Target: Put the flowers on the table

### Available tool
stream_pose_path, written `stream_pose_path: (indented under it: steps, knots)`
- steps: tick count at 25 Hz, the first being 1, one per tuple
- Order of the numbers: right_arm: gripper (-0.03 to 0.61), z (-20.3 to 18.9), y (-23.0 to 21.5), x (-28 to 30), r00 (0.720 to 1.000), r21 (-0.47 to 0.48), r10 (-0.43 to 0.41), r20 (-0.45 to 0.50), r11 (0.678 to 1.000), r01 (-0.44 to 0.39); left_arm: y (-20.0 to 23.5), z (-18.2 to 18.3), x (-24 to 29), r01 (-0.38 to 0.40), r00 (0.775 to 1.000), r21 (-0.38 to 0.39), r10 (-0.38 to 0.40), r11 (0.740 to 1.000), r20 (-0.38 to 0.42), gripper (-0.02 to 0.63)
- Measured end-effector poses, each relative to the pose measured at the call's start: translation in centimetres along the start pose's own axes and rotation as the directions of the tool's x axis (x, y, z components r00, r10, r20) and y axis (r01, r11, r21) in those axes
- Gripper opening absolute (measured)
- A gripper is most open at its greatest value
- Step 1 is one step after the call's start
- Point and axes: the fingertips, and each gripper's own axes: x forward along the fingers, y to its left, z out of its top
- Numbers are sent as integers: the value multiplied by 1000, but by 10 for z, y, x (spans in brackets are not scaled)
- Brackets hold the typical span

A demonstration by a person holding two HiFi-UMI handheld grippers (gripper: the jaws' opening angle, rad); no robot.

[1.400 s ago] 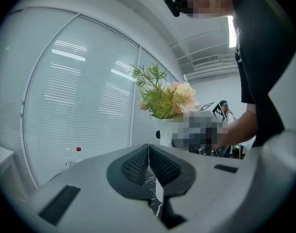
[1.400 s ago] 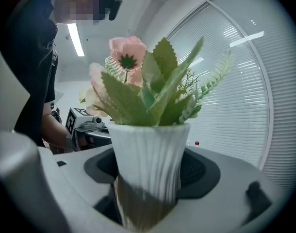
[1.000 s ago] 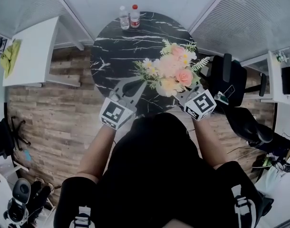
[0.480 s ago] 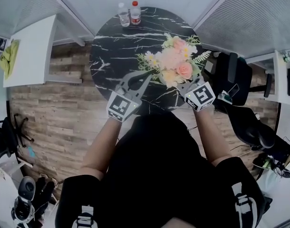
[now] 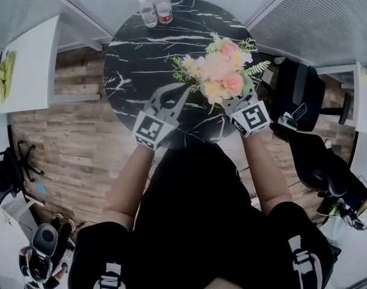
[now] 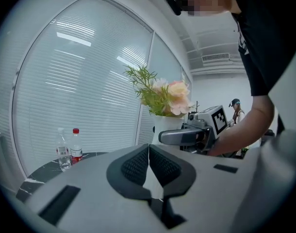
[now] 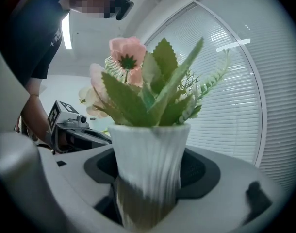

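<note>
A bunch of pink, cream and white flowers (image 5: pixel 216 77) stands in a ribbed white vase (image 7: pixel 148 161). My right gripper (image 5: pixel 230 105) is shut on the vase, a pad on each side, over the right half of the round black marble table (image 5: pixel 141 59). The blooms hide the vase in the head view, so I cannot tell whether it touches the tabletop. My left gripper (image 5: pixel 181 92) hovers just left of the flowers, shut and empty, its pads (image 6: pixel 138 165) pressed together. The left gripper view shows the flowers (image 6: pixel 162 95) and the right gripper (image 6: pixel 187 136) beside it.
Two water bottles (image 5: pixel 156 9) stand at the table's far edge. A black office chair (image 5: pixel 298 95) is close to the table's right side. A white desk (image 5: pixel 27 65) stands to the left across wooden floor. Windows with blinds (image 6: pixel 90 81) lie behind the table.
The right gripper has carried the flowers forward, farther in over the table. The left gripper moved forward beside them and stayed shut.
</note>
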Motion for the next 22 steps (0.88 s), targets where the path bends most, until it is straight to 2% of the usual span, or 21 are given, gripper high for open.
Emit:
stream_pose_path:
  steps: [10,16,22]
  knots:
    - [345,-57,-40,19,998,39,-62,20,997,61,17,-42,48,-13,1000,-29,12,1000,-17,14]
    - [345,-86,-52,29,994,15,-103,20,995,103,30,-70,59,-41,999,-61,39,997,-38,14]
    - [345,-103,-67,44,991,47,-131,26,990,130,40,-92,68,-56,997,-79,51,995,-62,14]
